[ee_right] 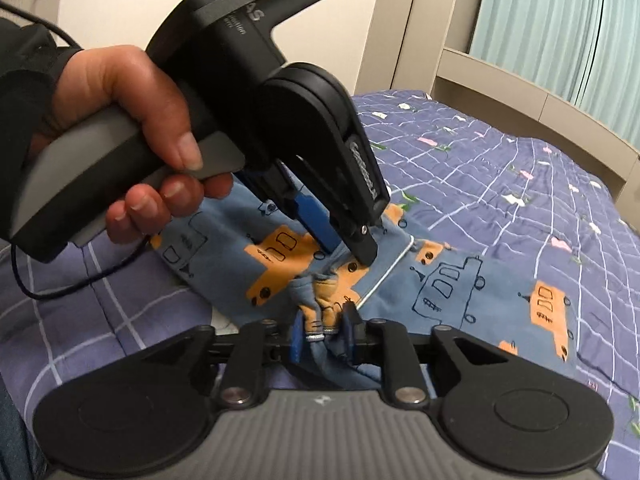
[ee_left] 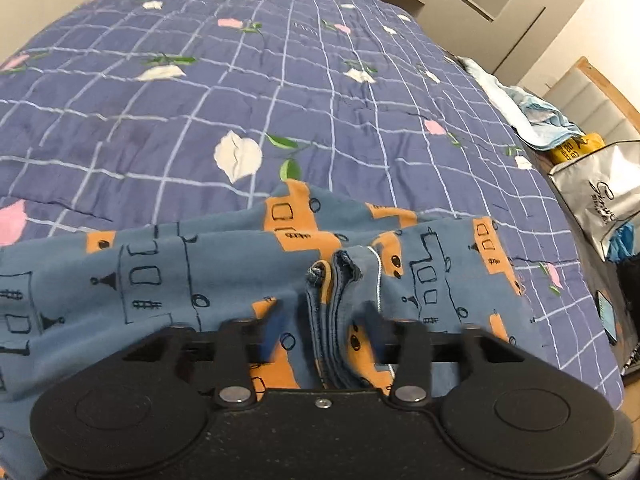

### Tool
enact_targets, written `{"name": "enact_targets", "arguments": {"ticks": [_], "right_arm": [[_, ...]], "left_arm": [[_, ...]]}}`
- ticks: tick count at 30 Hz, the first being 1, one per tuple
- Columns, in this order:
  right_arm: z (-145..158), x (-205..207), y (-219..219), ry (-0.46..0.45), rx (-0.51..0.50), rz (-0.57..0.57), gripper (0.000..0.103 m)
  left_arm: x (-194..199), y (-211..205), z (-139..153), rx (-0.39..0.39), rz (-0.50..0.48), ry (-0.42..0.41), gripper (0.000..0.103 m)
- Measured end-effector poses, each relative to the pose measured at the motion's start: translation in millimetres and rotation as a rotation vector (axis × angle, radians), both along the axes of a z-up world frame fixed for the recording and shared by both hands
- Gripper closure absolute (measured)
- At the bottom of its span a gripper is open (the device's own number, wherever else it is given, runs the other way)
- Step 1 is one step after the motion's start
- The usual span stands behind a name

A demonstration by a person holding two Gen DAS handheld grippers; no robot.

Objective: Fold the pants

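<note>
The pants (ee_left: 168,276) are lying on the bed (ee_left: 280,80), their long axis running across both views. The left hand-held gripper (ee_left: 320,316) is standing spread wide over the bunched hems (ee_left: 332,280), its fingers resting on the cloth to either side without pinching it. The right hand-held gripper (ee_right: 322,332) is sitting nearer the cloth's edge, a gathered tuft (ee_right: 320,312) lying between its partly open jaws; whether the pads are pressing on it I cannot tell. The hems are lying just ahead of both.
</note>
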State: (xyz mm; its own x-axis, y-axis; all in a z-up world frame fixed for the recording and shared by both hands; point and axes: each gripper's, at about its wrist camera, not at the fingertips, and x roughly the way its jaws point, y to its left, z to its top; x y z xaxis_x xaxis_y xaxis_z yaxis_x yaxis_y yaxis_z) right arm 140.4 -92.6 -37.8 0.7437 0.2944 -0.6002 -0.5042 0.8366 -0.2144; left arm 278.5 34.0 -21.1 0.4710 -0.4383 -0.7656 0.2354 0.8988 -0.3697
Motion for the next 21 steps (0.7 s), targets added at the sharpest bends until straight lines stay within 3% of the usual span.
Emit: {"name": "enact_targets", "arguments": {"ticks": [1,4,7,9,13,17,21], "right_arm": [[3.2,-2.1,-4.1,-0.008,0.000,-0.001,0.057],[19.0,-14.9,-30.2,-0.075,-0.013,-0.031,0.032],[25.7,-5.3,-64.0,-0.145,-0.082,-0.139,0.024],[25.0,14.8,-87.3,-0.176,-0.127,-0.230,0.022],[14.7,59.0,-116.4,-0.175,-0.122,-0.327,0.021],[0.3,77.3,-120.9,-0.128,-0.143,-0.319,0.021],[12.1,61.3,-108.3,-0.187,-0.132,-0.300,0.015]], "left_arm": [[-1.8,-0.8,2.3,0.012,0.011,-0.014,0.028],[-6.6,-7.2,7.5,0.097,0.057,-0.070,0.018],[-8.4,-15.9,-0.4,0.179,0.096,-0.090,0.016],[-5.9,-23.0,-8.5,0.228,0.106,-0.089,0.016],[-6.2,-28.5,-9.7,0.262,0.114,-0.110,0.013],[-9.4,-20.0,-0.8,0.236,0.133,-0.099,0.013],[-22.5,-8.5,20.5,0.232,0.167,-0.124,0.011]]}}
